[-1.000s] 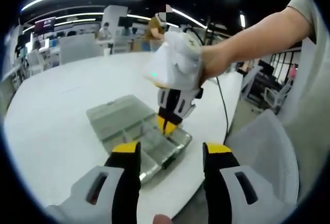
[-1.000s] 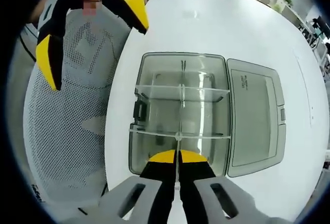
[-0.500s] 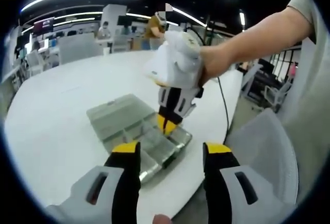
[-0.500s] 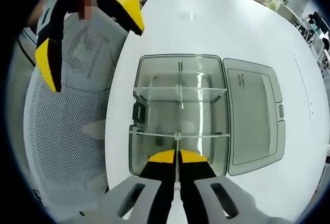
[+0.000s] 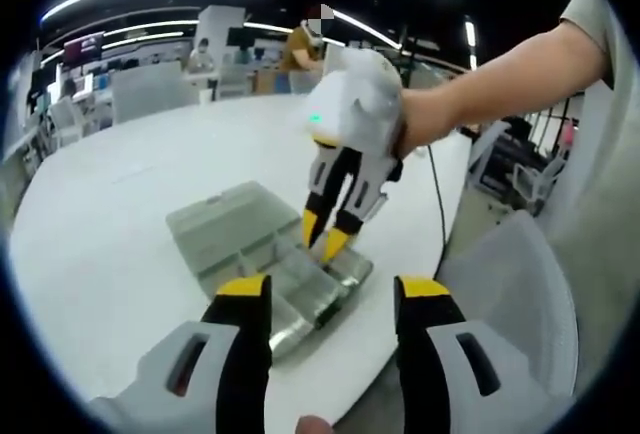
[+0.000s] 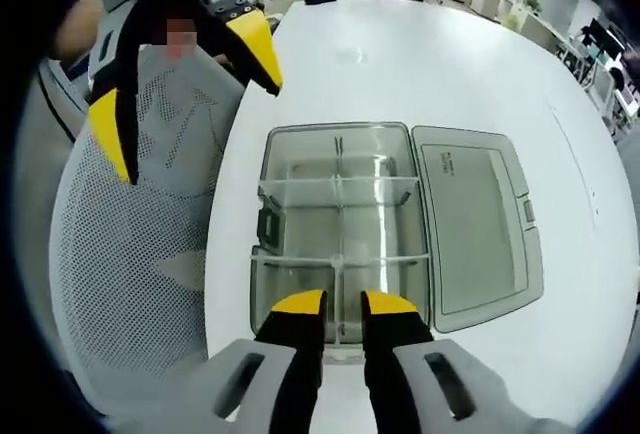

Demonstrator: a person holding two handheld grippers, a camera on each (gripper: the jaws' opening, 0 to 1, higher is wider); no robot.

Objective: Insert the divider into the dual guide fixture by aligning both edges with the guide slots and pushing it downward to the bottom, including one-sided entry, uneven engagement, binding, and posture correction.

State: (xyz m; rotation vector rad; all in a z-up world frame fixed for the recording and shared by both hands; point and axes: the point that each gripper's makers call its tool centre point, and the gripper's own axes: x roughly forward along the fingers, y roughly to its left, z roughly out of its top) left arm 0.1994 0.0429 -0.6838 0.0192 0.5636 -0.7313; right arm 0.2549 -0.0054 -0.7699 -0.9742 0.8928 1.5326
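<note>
1. At the upper left of the right gripper view, my left gripper (image 6: 185,79) hangs wide open and empty over a mesh chair (image 6: 130,254).
2. Mid-frame, the clear box (image 6: 340,229) sits at the edge of the white table (image 6: 400,64), lid (image 6: 475,224) flung open rightward.
3. My right gripper (image 6: 343,304), jaws slightly parted and holding nothing, hovers just over the lengthwise divider (image 6: 338,204) standing in the box.
4. That divider looks thin, light, slick, brittle; I'd pinch its top edge.
5. Open table lies right; the edge is left.

A clear glossy plastic box (image 6: 340,229) sits on the smooth matt white table (image 6: 400,64).
</note>
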